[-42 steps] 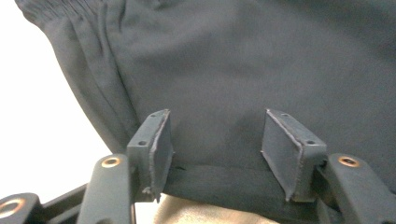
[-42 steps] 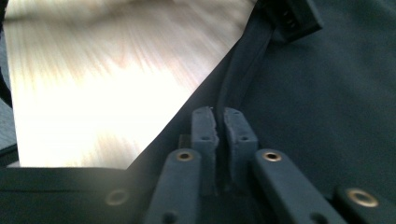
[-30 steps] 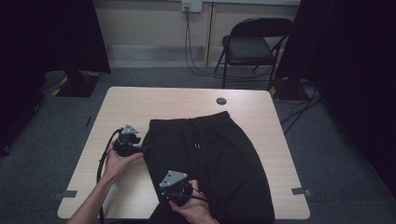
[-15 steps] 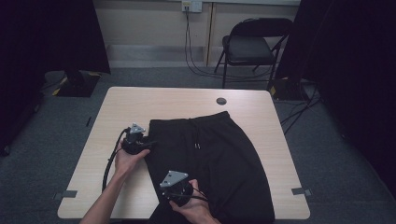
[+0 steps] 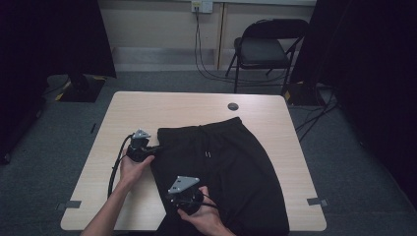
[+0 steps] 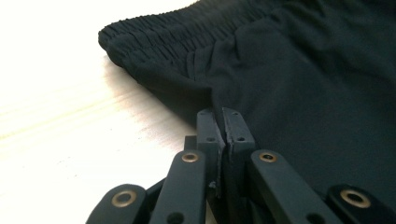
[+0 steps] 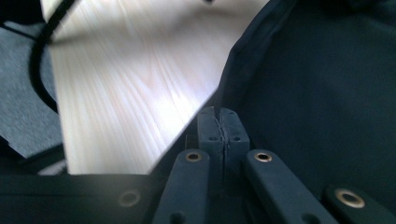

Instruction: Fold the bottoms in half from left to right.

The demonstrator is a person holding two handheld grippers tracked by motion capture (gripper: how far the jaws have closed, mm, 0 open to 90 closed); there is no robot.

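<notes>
The left gripper (image 6: 223,122) has just been closing, and its jaws now stand pinched together on the side edge of the black shorts (image 5: 226,167), just below the ribbed waistband (image 6: 159,35). The right gripper (image 7: 220,122) is likewise clenched on the same side edge, lower down toward the leg hem; in its own view the cloth between the pads is dark and hard to make out, so the grip there is likely rather than plain. The shorts lie flat on the table (image 5: 167,105), waistband toward the far edge, legs reaching the near edge. With both grips set along one side, the step in hand seems to be the start of a fold; the next move would call for lifting both hands together and carrying that edge across without letting the cloth slip. The table is pale wood with a small round dark disc (image 5: 233,106) near its far edge; beyond stand a folding chair (image 5: 268,49), cables (image 5: 206,64) and grey carpet (image 5: 344,162).
</notes>
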